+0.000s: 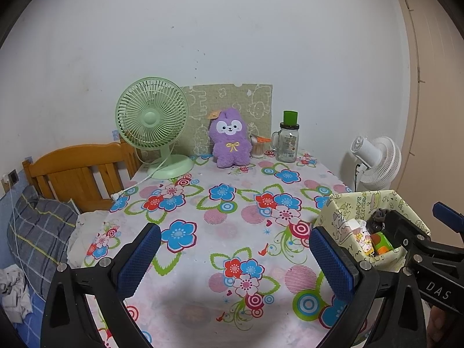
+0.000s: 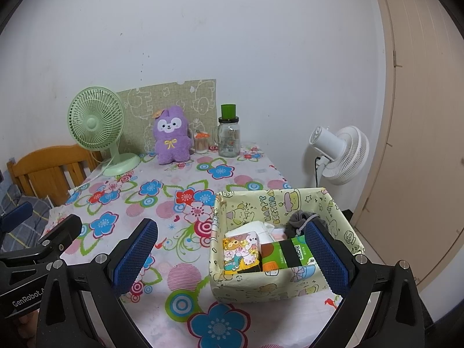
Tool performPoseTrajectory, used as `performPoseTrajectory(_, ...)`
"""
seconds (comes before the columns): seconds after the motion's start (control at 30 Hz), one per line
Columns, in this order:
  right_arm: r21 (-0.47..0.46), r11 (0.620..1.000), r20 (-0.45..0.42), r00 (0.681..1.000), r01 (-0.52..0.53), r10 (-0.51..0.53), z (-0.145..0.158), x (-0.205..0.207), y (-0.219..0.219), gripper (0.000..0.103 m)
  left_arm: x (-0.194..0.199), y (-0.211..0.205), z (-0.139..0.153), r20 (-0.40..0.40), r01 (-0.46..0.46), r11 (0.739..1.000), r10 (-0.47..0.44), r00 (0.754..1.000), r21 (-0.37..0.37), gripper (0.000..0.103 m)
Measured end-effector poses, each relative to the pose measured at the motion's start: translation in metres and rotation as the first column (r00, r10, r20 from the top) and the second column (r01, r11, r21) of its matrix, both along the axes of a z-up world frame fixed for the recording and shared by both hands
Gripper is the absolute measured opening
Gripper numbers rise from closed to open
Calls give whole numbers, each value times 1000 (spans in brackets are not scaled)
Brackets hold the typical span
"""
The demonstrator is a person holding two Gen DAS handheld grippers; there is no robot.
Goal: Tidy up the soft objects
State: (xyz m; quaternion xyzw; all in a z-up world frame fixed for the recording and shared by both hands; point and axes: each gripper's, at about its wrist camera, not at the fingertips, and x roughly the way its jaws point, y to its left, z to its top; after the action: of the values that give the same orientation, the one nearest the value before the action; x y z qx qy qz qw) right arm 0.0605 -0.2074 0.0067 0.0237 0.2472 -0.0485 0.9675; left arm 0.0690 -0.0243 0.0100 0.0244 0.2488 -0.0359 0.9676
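A purple plush toy (image 1: pixel 230 139) (image 2: pixel 171 139) sits upright at the back of the flowered table, against a patterned board. A yellow cartoon-print box (image 2: pixel 261 285) (image 1: pixel 336 214) stands at the near right, holding tissue packs (image 2: pixel 240 250), a green pack (image 2: pixel 293 253) and a grey cloth bundle (image 2: pixel 301 220). My left gripper (image 1: pixel 235 258) hovers open over the near middle of the tablecloth, nothing between its fingers. My right gripper (image 2: pixel 232 256) is open too, its right finger (image 2: pixel 326 253) over the box's right side, its left finger over the cloth.
A green desk fan (image 1: pixel 152 116) with a white cord stands back left. A glass jar with green lid (image 1: pixel 288 142) and a cotton-swab cup (image 1: pixel 258 146) sit beside the plush. A wooden headboard (image 1: pixel 75 171), pillow and bed lie left; a white floor fan (image 2: pixel 339 153) and door right.
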Motion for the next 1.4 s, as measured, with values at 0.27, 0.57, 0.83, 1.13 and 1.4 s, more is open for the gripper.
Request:
performPoseTrajectory(0.27, 2, 1000, 2, 1000, 2, -2, 1, 1, 1, 102, 1, 0, 1, 0, 0, 1000, 0, 1000, 0, 103)
performPoseTrajectory(0.57, 2, 1000, 1, 1000, 1, -1, 2, 2, 0, 102, 0, 0, 1, 1, 1, 1000, -1, 1000, -2, 103)
performPoseTrajectory(0.83, -9, 1000, 5, 1000, 3, -3, 4, 1, 1, 102, 0, 0, 2, 1, -1, 1000, 1, 1000, -2, 103)
performPoseTrajectory(1.13, 11, 1000, 8, 1000, 5, -5, 4, -1, 1, 102, 1, 1, 6, 8, -12, 1000, 12, 1000, -3, 103)
performPoseTrajectory(1.4, 9, 1000, 9, 1000, 4, -4, 4, -1, 1, 102, 0, 1, 6, 8, -12, 1000, 12, 1000, -3, 103)
